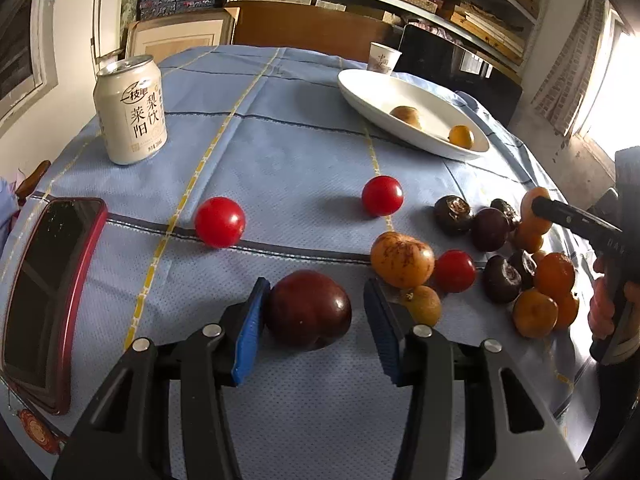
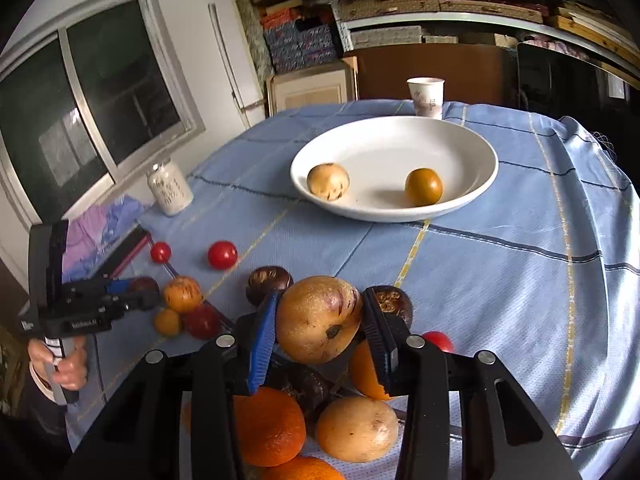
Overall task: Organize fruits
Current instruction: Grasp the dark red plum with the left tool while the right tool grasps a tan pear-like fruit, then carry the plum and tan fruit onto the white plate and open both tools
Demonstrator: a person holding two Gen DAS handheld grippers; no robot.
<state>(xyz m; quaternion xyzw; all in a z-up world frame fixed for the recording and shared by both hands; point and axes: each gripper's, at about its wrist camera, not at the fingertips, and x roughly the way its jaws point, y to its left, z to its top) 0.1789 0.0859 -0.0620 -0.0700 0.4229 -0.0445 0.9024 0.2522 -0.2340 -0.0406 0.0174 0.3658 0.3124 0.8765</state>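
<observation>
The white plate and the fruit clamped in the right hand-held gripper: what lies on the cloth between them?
Only bare blue tablecloth, seen in the right wrist view, between the white plate and the yellowish fruit in the right hand-held gripper.

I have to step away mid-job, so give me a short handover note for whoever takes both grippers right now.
Right gripper: shut on a tan fruit, lifted above the fruit pile.
Left gripper: open around a dark red plum on the tablecloth; only one pad looks to touch it.
Done: two small fruits sit in the white plate.
Left: place the tan fruit in the plate, then the plum, the loose cherry tomatoes and the pile.
Can, phone and cup are not fruit.
</observation>
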